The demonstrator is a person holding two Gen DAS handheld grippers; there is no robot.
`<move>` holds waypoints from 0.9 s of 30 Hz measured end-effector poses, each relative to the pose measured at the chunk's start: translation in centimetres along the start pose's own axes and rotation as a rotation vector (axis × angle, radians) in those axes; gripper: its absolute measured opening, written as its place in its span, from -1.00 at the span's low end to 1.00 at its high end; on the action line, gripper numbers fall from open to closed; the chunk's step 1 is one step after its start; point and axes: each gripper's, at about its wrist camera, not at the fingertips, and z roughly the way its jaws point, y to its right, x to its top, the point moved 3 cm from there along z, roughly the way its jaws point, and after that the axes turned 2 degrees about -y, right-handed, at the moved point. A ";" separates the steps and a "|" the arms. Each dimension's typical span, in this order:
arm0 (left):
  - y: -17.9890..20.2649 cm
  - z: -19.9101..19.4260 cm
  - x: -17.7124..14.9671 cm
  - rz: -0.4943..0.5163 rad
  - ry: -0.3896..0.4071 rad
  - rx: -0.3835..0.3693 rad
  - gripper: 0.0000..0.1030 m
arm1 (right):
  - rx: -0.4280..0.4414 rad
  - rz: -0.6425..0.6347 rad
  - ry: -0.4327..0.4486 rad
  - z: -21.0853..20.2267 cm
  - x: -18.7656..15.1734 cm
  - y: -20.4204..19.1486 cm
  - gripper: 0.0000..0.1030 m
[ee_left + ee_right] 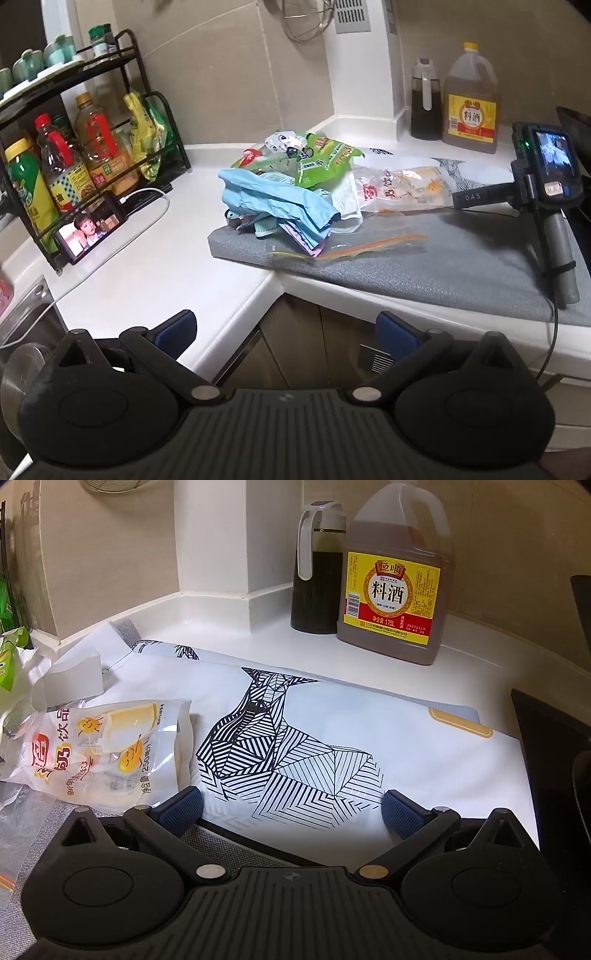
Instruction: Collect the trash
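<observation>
A pile of trash (291, 184) lies on a grey mat (443, 258) on the white counter: green snack wrappers, a crumpled blue wrapper and a clear milk-drink pouch (402, 188). My left gripper (286, 332) is open and empty, held off the counter's front corner, short of the pile. My right gripper (291, 808) is open and empty, low over a white bag printed with a black line-drawn deer (295, 746). The pouch (107, 749) lies just left of its left finger. The right gripper's body shows in the left wrist view (546, 184), right of the pile.
A black rack (74, 147) with oil bottles and a phone (92, 229) with a white cable stand at the left. A cooking wine jug (395, 579) and a dark sauce dispenser (317, 572) stand at the back corner. A black stove edge (554, 757) is at the right.
</observation>
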 end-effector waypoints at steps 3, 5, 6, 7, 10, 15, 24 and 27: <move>-0.3 0.2 -0.1 -0.024 0.004 -0.001 1.00 | 0.000 0.000 0.000 0.0 0.0 0.0 1.00; -0.4 0.3 -0.1 -0.047 0.005 -0.010 1.00 | 0.000 0.000 0.000 0.0 0.0 0.0 1.00; -0.4 0.3 -0.1 -0.057 0.006 -0.014 1.00 | 0.000 0.000 0.000 0.0 0.0 0.0 1.00; -0.4 0.4 -0.2 -0.067 0.006 -0.018 1.00 | 0.000 0.000 0.000 0.0 0.0 0.0 1.00; -0.8 0.0 -0.2 -0.073 0.008 -0.026 1.00 | 0.001 -0.001 0.000 0.0 0.0 0.0 1.00; -1.3 -0.5 -0.8 -0.079 0.024 -0.017 1.00 | 0.002 -0.002 0.001 0.0 0.0 0.0 1.00; -3.0 -1.7 -1.3 -0.140 0.050 -0.016 1.00 | 0.005 -0.002 0.000 0.0 0.0 0.0 1.00; -3.3 -2.2 -1.5 -0.145 0.046 -0.008 1.00 | 0.007 -0.009 0.002 -0.4 -0.1 0.0 1.00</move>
